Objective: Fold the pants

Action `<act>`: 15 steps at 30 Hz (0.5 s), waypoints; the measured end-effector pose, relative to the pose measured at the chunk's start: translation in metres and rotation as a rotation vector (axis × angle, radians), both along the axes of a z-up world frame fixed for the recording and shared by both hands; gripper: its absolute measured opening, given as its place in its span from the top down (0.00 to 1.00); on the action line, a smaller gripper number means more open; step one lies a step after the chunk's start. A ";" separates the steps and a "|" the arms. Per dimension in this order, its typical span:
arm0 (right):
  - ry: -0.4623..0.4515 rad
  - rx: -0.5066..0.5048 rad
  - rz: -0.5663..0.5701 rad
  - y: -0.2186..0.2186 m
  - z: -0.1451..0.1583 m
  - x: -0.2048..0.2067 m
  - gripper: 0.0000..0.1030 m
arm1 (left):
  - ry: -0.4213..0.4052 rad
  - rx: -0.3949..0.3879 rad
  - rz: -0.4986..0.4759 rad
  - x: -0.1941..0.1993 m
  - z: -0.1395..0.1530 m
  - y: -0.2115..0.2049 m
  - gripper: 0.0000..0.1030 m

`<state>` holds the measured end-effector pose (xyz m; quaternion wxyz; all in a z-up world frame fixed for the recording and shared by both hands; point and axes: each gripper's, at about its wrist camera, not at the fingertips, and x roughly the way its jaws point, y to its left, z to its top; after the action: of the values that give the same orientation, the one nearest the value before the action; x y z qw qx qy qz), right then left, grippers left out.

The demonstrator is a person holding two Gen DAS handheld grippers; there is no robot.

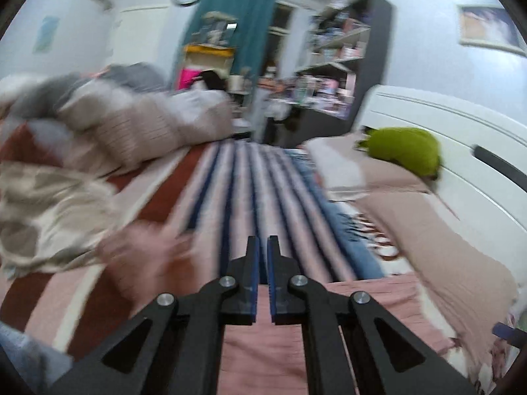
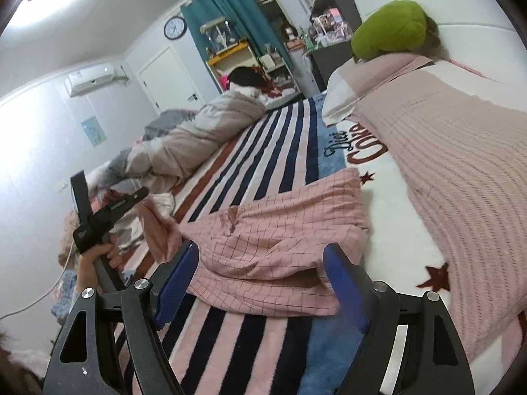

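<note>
Right hand-held gripper gapes wide over pink checked pants on the bed; left hand-held gripper nearly closed, holding nothing

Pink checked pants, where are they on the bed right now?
In the right wrist view the pink checked pants lie bunched on the striped blanket, just ahead of the open right tool, with the knitted pink throw to their right.

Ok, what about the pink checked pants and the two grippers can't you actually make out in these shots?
- Left gripper, left wrist view: nearly shut; motion blur hides whether cloth sits between the fingers.
- Pants, right wrist view: crumpled, so leg ends are hidden under folds; the near hem sits behind the open right gripper.
- Pants, left wrist view: the gripper covers most of them.
</note>
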<state>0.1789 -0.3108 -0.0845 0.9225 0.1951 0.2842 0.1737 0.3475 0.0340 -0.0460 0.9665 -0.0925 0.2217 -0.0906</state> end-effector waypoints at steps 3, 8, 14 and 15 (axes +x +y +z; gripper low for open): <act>-0.006 0.030 -0.027 -0.016 -0.003 -0.007 0.27 | 0.026 0.072 -0.054 0.005 0.003 -0.042 0.97; 0.001 0.086 -0.032 -0.035 -0.009 -0.009 0.27 | 0.133 0.084 0.005 -0.004 -0.024 -0.032 0.72; 0.055 0.100 -0.019 -0.034 -0.022 -0.001 0.27 | 0.289 0.155 0.078 -0.012 -0.073 0.014 0.35; 0.069 0.089 -0.012 -0.029 -0.025 0.001 0.27 | 0.305 0.172 0.076 -0.011 -0.081 0.015 0.34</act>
<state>0.1795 -0.3402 -0.1097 0.9036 0.2436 0.3066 0.1737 0.3365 0.0492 -0.1267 0.9287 -0.0304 0.3691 -0.0198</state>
